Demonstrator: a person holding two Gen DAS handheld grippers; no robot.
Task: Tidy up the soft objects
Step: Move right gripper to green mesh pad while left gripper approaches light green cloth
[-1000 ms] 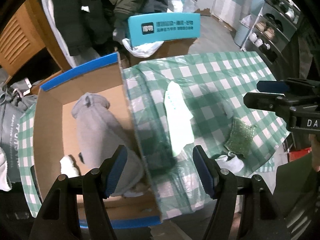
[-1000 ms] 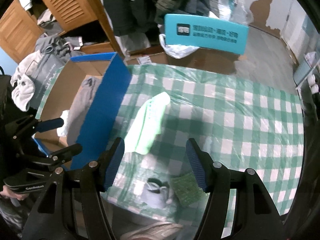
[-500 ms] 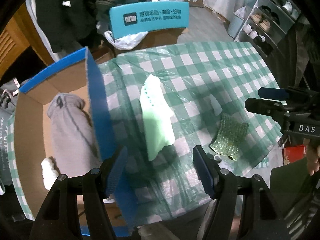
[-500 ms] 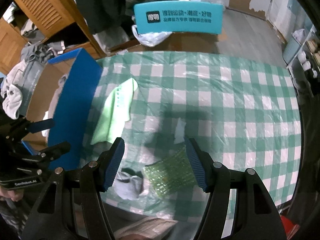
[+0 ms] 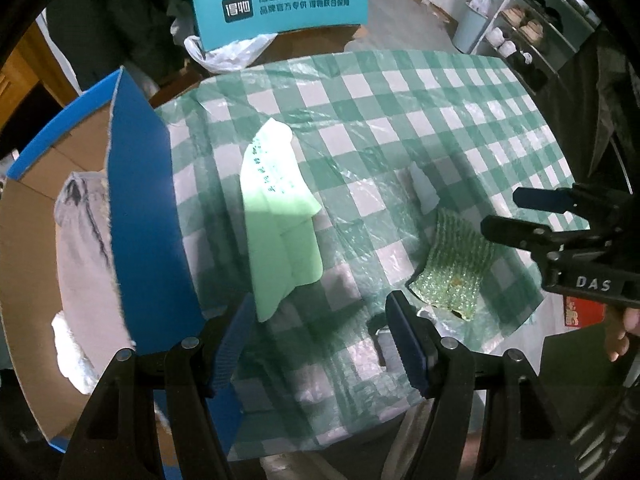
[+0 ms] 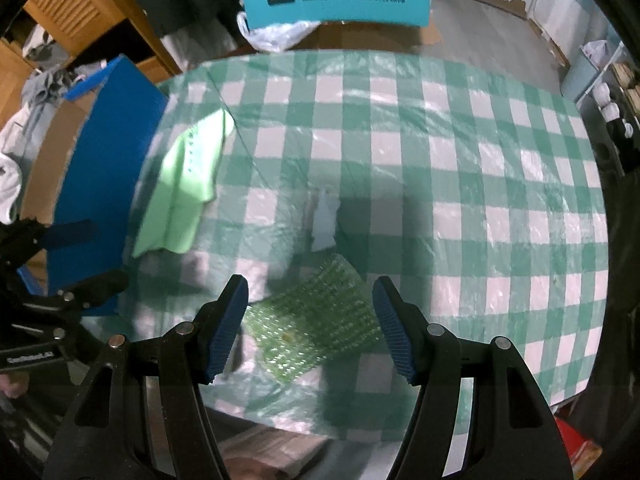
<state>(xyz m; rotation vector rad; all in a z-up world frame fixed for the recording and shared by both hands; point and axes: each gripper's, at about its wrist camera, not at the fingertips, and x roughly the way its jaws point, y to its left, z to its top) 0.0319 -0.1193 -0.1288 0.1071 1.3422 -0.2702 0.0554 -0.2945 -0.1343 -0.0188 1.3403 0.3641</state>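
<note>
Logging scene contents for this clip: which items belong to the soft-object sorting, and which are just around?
Job:
- light green folded cloth
- green knobbly scrubbing cloth
- small pale scrap
- cardboard box holding a grey garment
- left gripper and right gripper, both open

Bystanders:
- teal chair back
- shoe rack
- checked tablecloth

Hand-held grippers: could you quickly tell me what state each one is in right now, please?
Left hand-held gripper: open, holding nothing, above the checked tablecloth.
Right hand-held gripper: open, holding nothing, with the green sparkly cloth below.
</note>
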